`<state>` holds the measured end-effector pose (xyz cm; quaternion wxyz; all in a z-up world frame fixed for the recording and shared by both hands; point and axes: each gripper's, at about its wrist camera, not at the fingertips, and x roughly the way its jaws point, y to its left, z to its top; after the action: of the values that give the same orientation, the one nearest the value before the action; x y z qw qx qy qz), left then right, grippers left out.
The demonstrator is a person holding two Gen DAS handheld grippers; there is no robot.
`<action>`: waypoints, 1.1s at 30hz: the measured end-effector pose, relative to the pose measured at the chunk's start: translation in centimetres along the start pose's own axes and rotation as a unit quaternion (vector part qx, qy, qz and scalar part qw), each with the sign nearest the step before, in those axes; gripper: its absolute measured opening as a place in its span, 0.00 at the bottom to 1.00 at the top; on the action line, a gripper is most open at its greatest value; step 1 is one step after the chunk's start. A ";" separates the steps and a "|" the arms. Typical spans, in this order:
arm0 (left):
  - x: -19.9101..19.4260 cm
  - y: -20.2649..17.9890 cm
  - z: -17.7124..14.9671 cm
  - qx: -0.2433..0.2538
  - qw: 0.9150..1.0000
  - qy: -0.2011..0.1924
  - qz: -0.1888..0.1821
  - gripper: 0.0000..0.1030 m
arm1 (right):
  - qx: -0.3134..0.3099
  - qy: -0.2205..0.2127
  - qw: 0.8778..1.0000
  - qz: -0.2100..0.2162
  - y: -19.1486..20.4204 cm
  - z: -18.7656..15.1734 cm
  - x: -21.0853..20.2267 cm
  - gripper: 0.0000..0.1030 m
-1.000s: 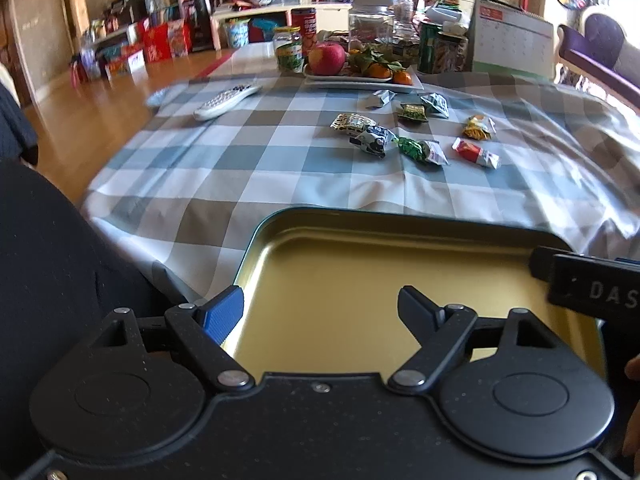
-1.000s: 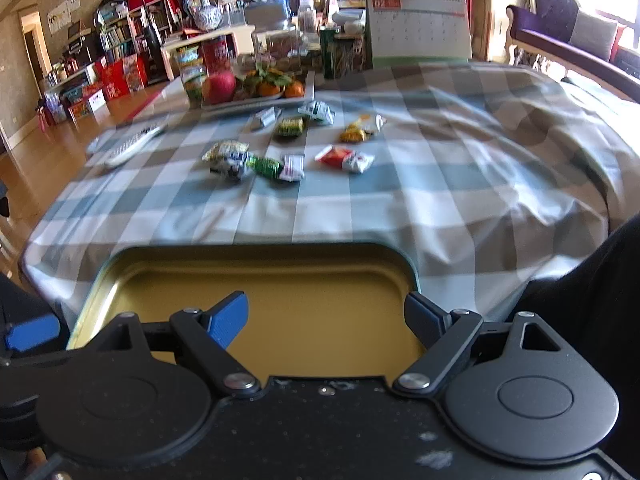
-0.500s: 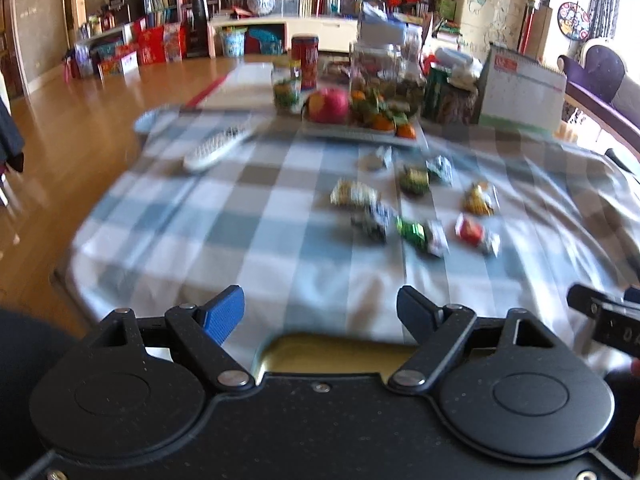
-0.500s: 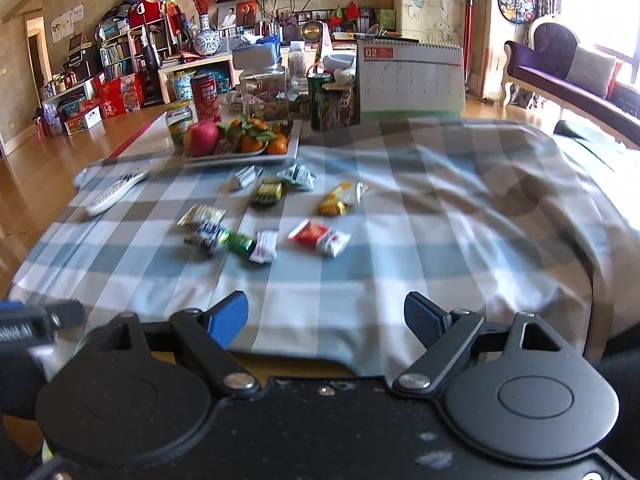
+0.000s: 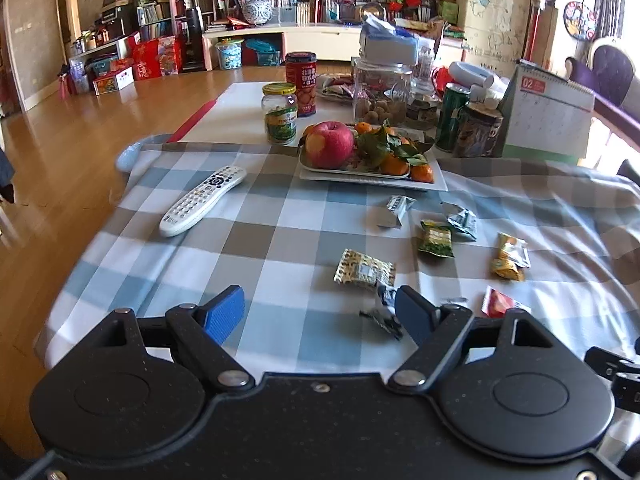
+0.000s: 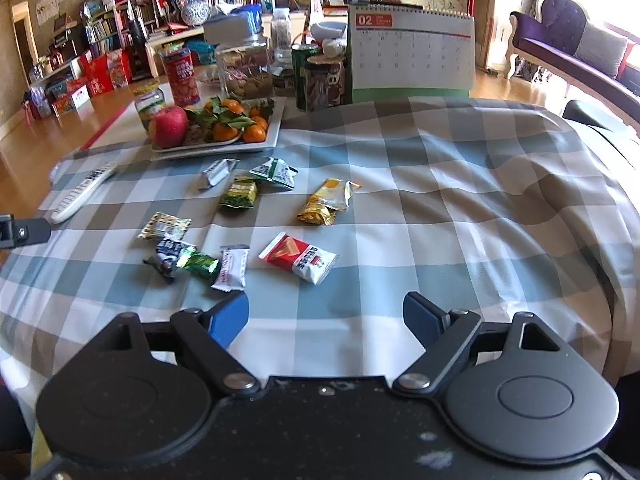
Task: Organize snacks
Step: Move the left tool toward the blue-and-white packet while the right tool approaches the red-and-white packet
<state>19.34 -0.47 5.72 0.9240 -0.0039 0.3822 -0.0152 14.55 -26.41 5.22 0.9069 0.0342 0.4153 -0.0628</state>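
Several small snack packets lie scattered on the checked tablecloth [image 6: 440,208]. Among them are a red-and-white packet [image 6: 300,258], a yellow packet [image 6: 326,202], a white packet [image 6: 232,266], a green candy [image 6: 198,264], a gold patterned packet [image 5: 364,270] and a green packet [image 5: 436,238]. My left gripper [image 5: 320,314] hovers open just short of the gold packet, with a dark wrapper [image 5: 384,312] beside its right finger. My right gripper [image 6: 326,318] is open and empty, just in front of the red-and-white packet.
A white plate [image 5: 372,176] with an apple [image 5: 330,144] and tangerines stands behind the snacks. A remote control [image 5: 202,200] lies at the left. Jars, cans and a desk calendar [image 6: 412,56] crowd the far edge. The cloth is rumpled at the right.
Both grippers have risen and moved forward over the cloth toward the snacks. The gold tray that filled the lower part of both views has dropped out of sight.
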 end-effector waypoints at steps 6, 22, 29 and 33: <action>3.9 0.0 2.0 -0.009 0.999 0.034 -0.008 0.80 | 0.000 0.022 1.000 -0.002 0.0 2.6 3.6 0.85; 10.8 0.1 4.0 -0.046 0.992 0.115 0.004 0.79 | 0.028 0.077 0.997 -0.010 0.8 9.1 13.5 0.85; 11.8 0.4 3.8 -0.065 0.988 0.142 0.009 0.73 | 0.055 0.125 0.991 0.010 0.3 8.7 15.7 0.85; 12.0 0.1 3.7 -0.067 0.986 0.156 0.005 0.73 | 0.040 0.142 0.989 0.005 0.7 8.6 16.4 0.85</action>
<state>30.44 -0.71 -0.14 0.8508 -0.0611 0.5218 0.0143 31.72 -28.15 -1.59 0.8369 0.0813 0.5368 -0.0696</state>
